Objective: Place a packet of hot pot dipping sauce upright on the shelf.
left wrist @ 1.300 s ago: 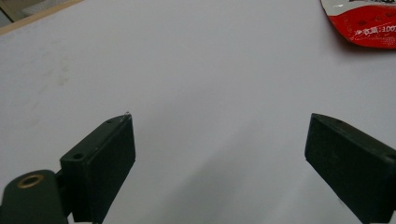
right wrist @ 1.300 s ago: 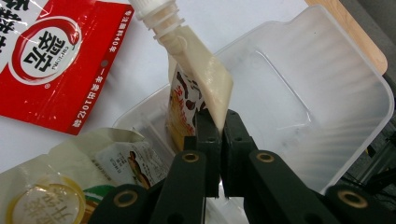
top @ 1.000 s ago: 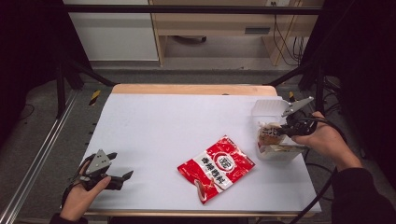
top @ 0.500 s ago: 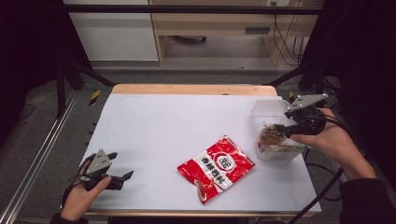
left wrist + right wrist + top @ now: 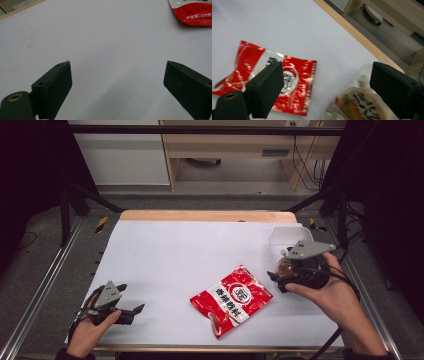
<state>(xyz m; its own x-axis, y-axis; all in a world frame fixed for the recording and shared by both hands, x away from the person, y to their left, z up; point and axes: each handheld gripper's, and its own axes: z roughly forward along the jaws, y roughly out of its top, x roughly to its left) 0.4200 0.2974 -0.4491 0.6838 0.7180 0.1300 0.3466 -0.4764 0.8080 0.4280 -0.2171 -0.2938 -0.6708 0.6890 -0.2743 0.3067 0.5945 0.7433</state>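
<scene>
A red and white snack bag [image 5: 232, 300] lies flat on the white table [image 5: 190, 255], right of centre. A clear plastic tub [image 5: 285, 237] at the right edge holds an orange-brown pouch [image 5: 285, 268]. My right gripper [image 5: 277, 265] hovers just in front of the tub, pointing left toward the bag. Its jaws have just been opening and now stand wide with nothing gripped. In the right gripper view [image 5: 325, 75] the bag [image 5: 297, 75] and pouch [image 5: 359, 105] lie below them. My left gripper [image 5: 131, 298] rests open at the front left; its own view [image 5: 117, 72] shows bare table and the bag's corner [image 5: 195, 12].
A wooden strip [image 5: 205, 216] edges the table's far side, with metal rails [image 5: 45, 285] along both sides. Behind the table are a wooden shelf unit [image 5: 225, 150] and hanging cables [image 5: 300, 165]. White surface spreads wide between the left gripper and the bag.
The right gripper has drawn back from over the tub toward the left and front, rising a little, and its jaws have opened. The pouch stays in the tub. The left hand has not moved.
</scene>
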